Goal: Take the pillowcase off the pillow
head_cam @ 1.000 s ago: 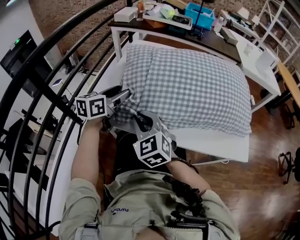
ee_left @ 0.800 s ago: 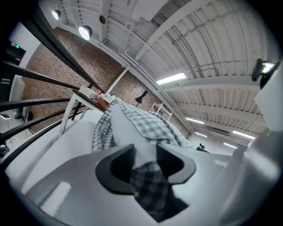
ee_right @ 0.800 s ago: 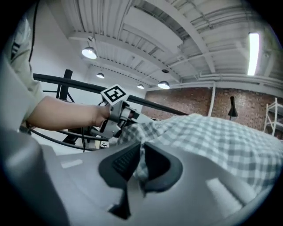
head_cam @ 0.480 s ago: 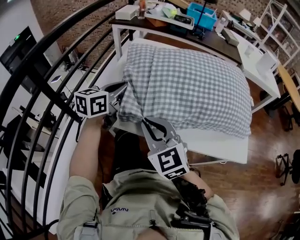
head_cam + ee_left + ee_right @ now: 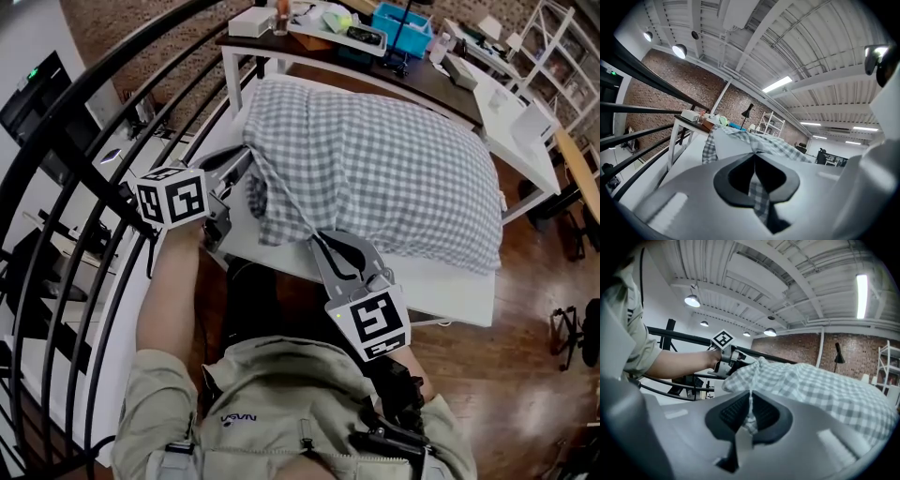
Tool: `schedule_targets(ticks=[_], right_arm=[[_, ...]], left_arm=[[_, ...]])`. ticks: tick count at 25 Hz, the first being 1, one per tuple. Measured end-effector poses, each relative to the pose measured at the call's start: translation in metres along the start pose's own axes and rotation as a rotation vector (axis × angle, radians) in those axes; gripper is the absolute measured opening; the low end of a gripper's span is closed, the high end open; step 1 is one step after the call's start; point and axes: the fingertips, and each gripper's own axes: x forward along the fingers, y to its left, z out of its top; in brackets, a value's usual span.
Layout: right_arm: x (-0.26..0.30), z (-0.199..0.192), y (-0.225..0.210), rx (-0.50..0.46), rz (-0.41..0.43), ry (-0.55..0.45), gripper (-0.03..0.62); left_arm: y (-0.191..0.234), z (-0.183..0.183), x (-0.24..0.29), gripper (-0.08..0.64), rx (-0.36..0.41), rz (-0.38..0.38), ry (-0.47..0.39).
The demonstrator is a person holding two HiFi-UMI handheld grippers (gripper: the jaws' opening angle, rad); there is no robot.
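Left gripper [image 5: 246, 174] now clenched on a fold of the grey-and-white checked fabric pillowcase [image 5: 375, 164] at its near left corner; a second ago its jaws stood wide beside that corner. Right gripper [image 5: 315, 240] also pinches the case's near hem, a narrow strip of check between its pads, the jaws having drawn together over the last second. It has shifted rightward along the near edge and both have risen, so the corner is lifted and bunched off the white table top [image 5: 441, 286]. The pillow is almost wholly hidden inside the case, which lies across the table, well covered toward the far end. Judgement: both grips look set at the near end, presumably the open one, so peeling can start, but nothing is stripped yet. The black metal railing [image 5: 84, 159] stands close on the left, leaving little room that side.
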Motion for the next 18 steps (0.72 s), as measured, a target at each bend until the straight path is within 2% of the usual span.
schedule_targets(ticks=[3, 7, 9, 12, 14, 15, 16, 17, 18], right_arm=[[-0.001, -0.002, -0.007, 0.059, -0.007, -0.019, 0.017], [0.004, -0.017, -0.014, 0.155, -0.019, -0.015, 0.018], [0.006, -0.021, -0.014, 0.172, -0.025, -0.013, 0.018], [0.009, -0.023, -0.014, 0.186, -0.030, -0.015, 0.018], [0.011, -0.023, -0.014, 0.187, -0.030, -0.011, 0.020], [0.012, -0.023, -0.013, 0.186, -0.031, -0.011, 0.021], [0.012, -0.023, -0.012, 0.185, -0.030, -0.013, 0.022], [0.012, -0.022, -0.010, 0.183, -0.027, -0.017, 0.023], [0.011, -0.021, -0.007, 0.179, -0.020, -0.022, 0.023]], left_arm=[[-0.001, -0.007, -0.001, 0.014, -0.038, -0.038, 0.013], [-0.004, -0.032, -0.002, 0.026, -0.160, -0.119, 0.030], [-0.007, -0.043, -0.006, 0.086, -0.235, -0.153, 0.017], [-0.008, -0.055, -0.017, 0.166, -0.345, -0.161, -0.007], [-0.012, -0.059, -0.019, 0.201, -0.363, -0.168, -0.020], [-0.011, -0.059, -0.019, 0.201, -0.341, -0.152, -0.020], [-0.009, -0.059, -0.019, 0.164, -0.306, -0.124, -0.018], [-0.005, -0.057, -0.018, 0.033, -0.270, -0.094, -0.019], [-0.002, -0.054, -0.018, 0.017, -0.238, -0.067, -0.020]])
